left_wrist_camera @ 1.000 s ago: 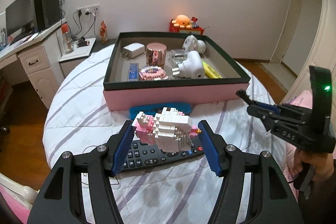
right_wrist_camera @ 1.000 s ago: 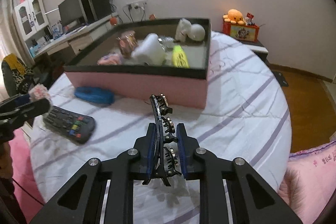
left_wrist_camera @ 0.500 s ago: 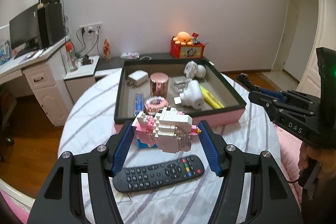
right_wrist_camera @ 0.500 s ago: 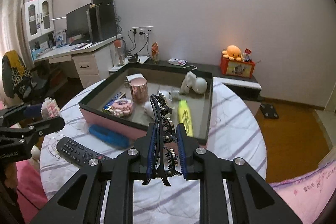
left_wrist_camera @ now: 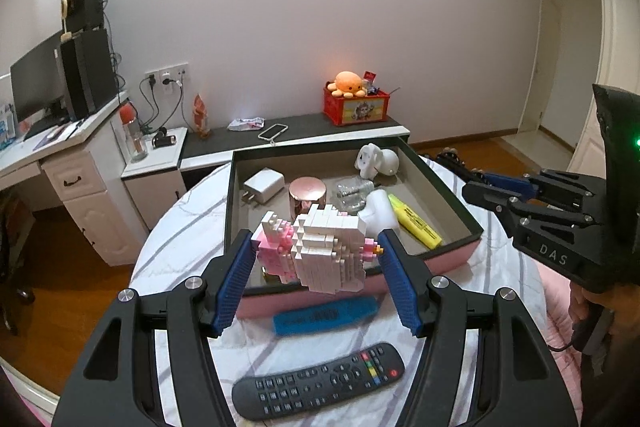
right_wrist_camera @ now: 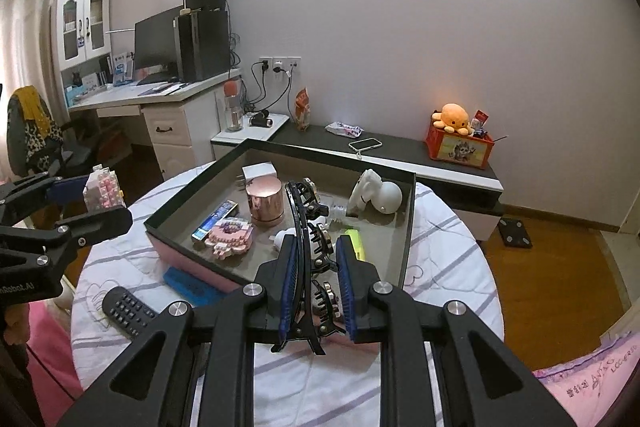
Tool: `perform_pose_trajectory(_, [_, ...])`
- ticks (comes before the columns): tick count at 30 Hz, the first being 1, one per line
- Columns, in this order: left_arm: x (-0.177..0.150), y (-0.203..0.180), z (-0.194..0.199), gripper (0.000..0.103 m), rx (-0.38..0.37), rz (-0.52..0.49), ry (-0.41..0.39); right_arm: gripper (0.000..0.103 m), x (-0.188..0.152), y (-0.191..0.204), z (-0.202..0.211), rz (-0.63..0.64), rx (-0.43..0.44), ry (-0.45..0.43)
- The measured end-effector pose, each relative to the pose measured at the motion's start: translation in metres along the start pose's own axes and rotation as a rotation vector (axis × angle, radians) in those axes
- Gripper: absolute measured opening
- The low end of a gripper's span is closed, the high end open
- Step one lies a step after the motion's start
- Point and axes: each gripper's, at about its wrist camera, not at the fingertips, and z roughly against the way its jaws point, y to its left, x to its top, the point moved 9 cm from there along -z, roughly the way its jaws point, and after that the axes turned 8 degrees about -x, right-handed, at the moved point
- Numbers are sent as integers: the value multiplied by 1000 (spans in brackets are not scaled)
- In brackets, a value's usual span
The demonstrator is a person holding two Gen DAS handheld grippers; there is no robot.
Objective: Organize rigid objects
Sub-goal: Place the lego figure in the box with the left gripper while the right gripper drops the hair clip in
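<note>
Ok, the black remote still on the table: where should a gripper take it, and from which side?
Grip the remote across its narrow width near mid-length, coming straight down from above. It lies flat and long on the table, buttons up, with bare cloth along both long edges for the fingers.

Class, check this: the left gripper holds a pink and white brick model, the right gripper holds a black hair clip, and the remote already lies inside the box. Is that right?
Not quite. The remote lies on the table in front of the box, not inside it, as the left wrist view shows. The left gripper does hold the brick model, and the right gripper the hair clip.
</note>
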Motion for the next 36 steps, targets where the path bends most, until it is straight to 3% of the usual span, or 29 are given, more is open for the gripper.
perform_pose_trajectory(5, [7, 9, -22, 64, 17, -11, 30, 20, 3, -4, -19, 8, 4, 20])
perform_pose_trajectory(13, [16, 18, -59, 64, -49, 0, 74, 20, 10, -14, -53, 16, -1, 46])
perform_pose_trajectory(25, [6, 53, -117, 64, 2, 49, 176, 20, 0, -44, -109, 9, -40, 144])
perform_pose_trajectory(33, [-3, 67, -127, 65, 27, 70, 196, 20, -6, -43, -129, 21, -33, 188])
perform_pose_trajectory(35, [-3, 70, -123, 69, 30, 76, 192, 20, -7, -43, -133, 22, -38, 195])
perform_pose_trajectory(36, [-2, 71, -119, 78, 27, 83, 180, 20, -7, -43, -134, 22, -36, 199])
